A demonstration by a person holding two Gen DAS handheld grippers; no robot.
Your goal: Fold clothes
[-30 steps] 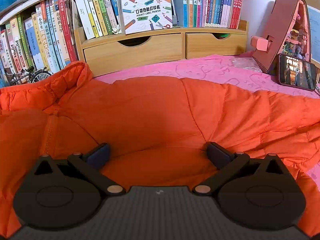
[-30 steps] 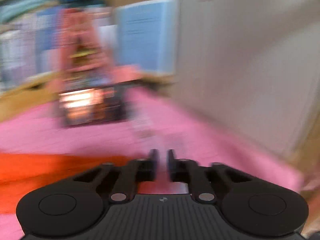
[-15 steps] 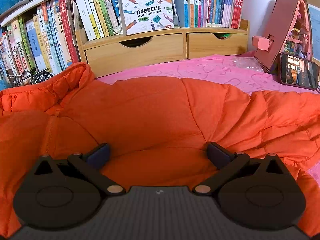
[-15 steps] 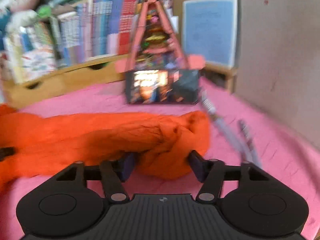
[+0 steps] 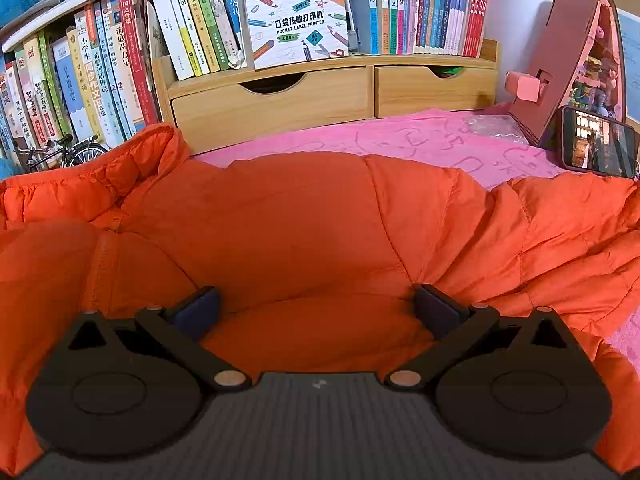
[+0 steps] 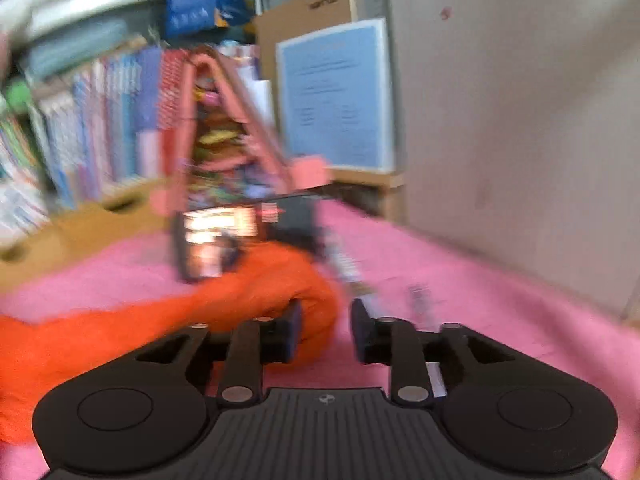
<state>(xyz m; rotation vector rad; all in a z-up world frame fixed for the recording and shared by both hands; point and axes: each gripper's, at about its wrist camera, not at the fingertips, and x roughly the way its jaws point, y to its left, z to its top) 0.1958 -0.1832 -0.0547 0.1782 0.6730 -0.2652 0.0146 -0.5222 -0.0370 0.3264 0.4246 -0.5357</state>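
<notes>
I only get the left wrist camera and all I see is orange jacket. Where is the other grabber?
Observer: The right gripper is low over the pink blanket, at the sleeve end of the orange jacket.
Operator: Is it holding the sleeve?
Observer: No. Its jaws are partly open, with the sleeve end by the left finger and bare blanket between them.
Operator: Anything near it I can't see?
Observer: Yes, something thin and pale lies on the blanket just past the sleeve; it is too blurred to name.
Operator: And on the far right?
Observer: A plain wall runs along the blanket's edge.
</notes>
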